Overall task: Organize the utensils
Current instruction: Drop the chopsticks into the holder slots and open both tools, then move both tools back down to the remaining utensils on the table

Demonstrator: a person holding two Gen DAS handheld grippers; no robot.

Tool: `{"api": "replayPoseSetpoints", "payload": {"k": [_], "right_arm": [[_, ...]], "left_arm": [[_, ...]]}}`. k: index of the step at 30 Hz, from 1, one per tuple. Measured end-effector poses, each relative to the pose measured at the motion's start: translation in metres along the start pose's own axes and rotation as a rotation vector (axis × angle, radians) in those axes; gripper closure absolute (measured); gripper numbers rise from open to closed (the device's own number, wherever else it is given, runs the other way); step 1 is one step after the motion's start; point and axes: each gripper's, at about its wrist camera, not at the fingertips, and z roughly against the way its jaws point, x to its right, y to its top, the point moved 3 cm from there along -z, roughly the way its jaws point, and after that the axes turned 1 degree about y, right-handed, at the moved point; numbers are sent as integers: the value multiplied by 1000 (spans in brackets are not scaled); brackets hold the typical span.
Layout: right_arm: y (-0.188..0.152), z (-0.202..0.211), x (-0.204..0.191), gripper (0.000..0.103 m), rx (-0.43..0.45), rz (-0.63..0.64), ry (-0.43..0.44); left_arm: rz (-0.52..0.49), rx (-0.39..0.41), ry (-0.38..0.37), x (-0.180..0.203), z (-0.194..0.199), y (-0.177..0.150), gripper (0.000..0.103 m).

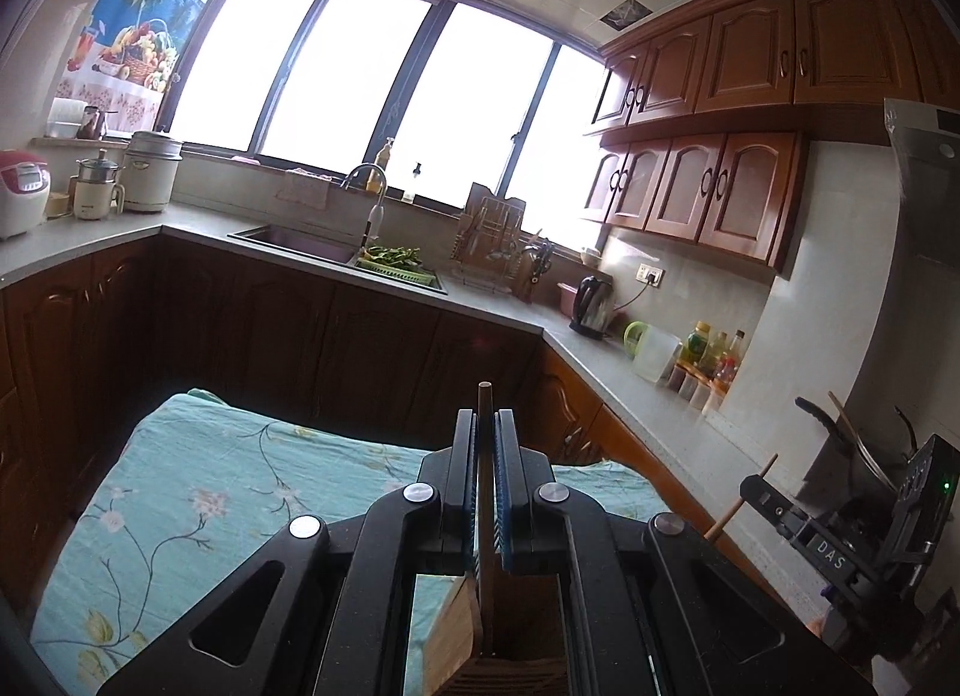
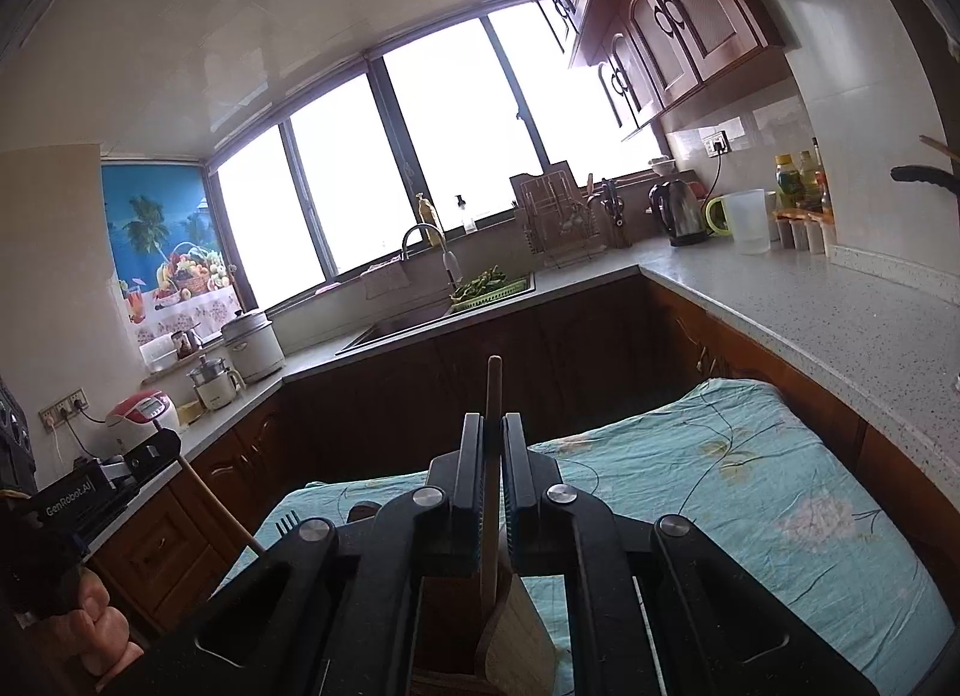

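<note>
Kitchen backdrop; left claw [image 2: 165, 447] casing reads "GenRobot.AI".

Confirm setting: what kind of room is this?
A home kitchen, most likely: a sink under the window, wooden cabinets along the wall, and a kettle on the counter.

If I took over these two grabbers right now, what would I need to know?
Left gripper: shut on a thin dark wooden handle, probably the fork whose tines show in the right view.
Right gripper: shut on a wooden spatula, blade down.
Both are above a table with a teal floral cloth. A wooden holder sits just below the left gripper.
Done: both utensils picked up.
Left: seat each in the holder, probably, then let go.
</note>
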Motion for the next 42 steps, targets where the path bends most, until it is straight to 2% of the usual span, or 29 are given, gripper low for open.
{"api": "replayPoseSetpoints", "payload": {"k": [4,9,19,22,23,24,26,28,29,30,31,32,33,34,42], "right_arm": [[-11,-8,5,97,-43,-11,3],[-10,-10,7,97,-59,-11,-5],[-8,-14,6,95,-82,-16,-4],[-6,-12,9,89,-81,-37,2],[-5,-9,10,78,-75,-48,6],[-4,-6,12,62,-66,-59,10],[-2,4,14,42,-40,-78,11],[1,15,16,36,-14,-92,12],[2,20,17,27,-6,-101,14],[3,26,17,16,0,-112,16],[3,31,18,10,3,-124,21],[2,37,19,2,8,-135,28],[1,43,18,2,10,-139,35],[-1,48,17,2,3,-138,37],[-30,93,7,1,-58,-99,51]], "left_arm": [[0,-46,-2,1,-18,-9,100],[-19,-48,3,4,-25,-2,99],[-34,-70,12,-6,-16,2,98],[-33,-94,20,-6,-16,6,91],[-27,-97,20,-7,-13,8,86],[-22,-98,22,-7,-11,9,82],[-17,-94,21,-8,-2,10,75],[-17,-87,23,-7,8,10,61],[-19,-83,33,-7,14,10,46],[-21,-76,44,-7,21,8,36],[-24,-71,53,-7,29,7,33],[-23,-70,61,-7,36,4,25],[-18,-73,72,-7,43,2,16],[-11,-77,84,-7,50,-3,14],[35,-141,82,-9,99,-31,12]]}}
